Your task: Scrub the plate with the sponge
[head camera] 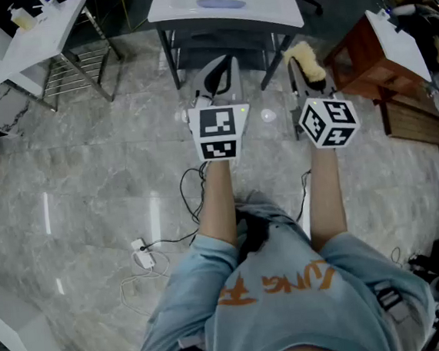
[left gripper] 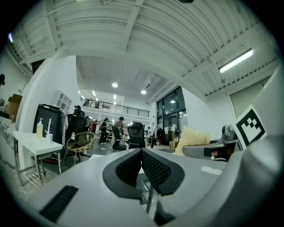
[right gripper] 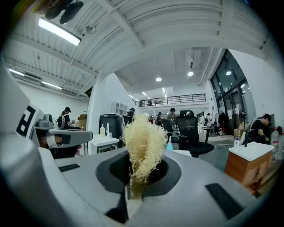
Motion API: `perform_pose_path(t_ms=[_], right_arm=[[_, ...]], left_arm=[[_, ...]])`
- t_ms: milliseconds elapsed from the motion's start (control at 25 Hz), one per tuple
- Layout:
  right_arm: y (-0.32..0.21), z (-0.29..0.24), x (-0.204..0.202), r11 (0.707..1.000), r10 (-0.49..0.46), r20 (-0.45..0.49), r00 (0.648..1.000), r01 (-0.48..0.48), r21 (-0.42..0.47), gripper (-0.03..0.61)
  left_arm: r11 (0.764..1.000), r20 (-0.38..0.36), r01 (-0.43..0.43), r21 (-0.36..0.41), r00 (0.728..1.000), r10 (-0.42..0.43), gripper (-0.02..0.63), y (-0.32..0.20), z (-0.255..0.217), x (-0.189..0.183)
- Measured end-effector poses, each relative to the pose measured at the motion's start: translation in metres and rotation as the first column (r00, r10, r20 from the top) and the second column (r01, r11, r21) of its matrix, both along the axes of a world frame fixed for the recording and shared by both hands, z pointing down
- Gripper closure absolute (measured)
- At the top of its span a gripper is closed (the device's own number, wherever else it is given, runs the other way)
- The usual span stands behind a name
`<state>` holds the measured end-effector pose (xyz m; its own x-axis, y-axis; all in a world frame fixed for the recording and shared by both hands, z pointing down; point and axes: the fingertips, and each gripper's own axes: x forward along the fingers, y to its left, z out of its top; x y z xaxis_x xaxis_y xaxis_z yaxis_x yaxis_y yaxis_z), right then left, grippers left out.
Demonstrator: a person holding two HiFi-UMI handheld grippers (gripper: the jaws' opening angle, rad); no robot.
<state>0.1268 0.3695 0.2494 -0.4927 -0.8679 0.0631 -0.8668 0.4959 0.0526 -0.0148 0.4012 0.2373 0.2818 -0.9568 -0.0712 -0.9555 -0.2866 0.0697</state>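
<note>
Scrubbing not yet begun. Just short of white rectangular table [head camera: 285, 10]: right gripper [right gripper: 129, 188] clenched on pale-yellow fibrous loofah sponge [right gripper: 143, 146]; left gripper [left gripper: 142, 164] pressed closed, empty. On that table, untouched: seemingly the pale-blue oval plate [head camera: 222, 3].

Left claw [left gripper: 141, 155] jaws pressed together, nothing between, pale fibrous sponge [left gripper: 191, 139] at right, white table [left gripper: 31, 144] at left
</note>
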Motion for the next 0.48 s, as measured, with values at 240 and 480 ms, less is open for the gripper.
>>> perform_pose_path(t_ms=[240,480], right_arm=[[0.010,-0.018,-0.007,0.999,-0.045,0.045,0.998,0.044,0.032,0.548],[0.009,-0.031,-0.007,0.998,-0.048,0.028,0.998,0.047,0.051,0.547]], left_arm=[[0.999,-0.036,0.050,-0.014,0.998,-0.050,0.611,0.005,-0.005,-0.021],[0.999,-0.055,0.042,0.002,0.998,-0.042,0.611,-0.002,-0.016,-0.025]])
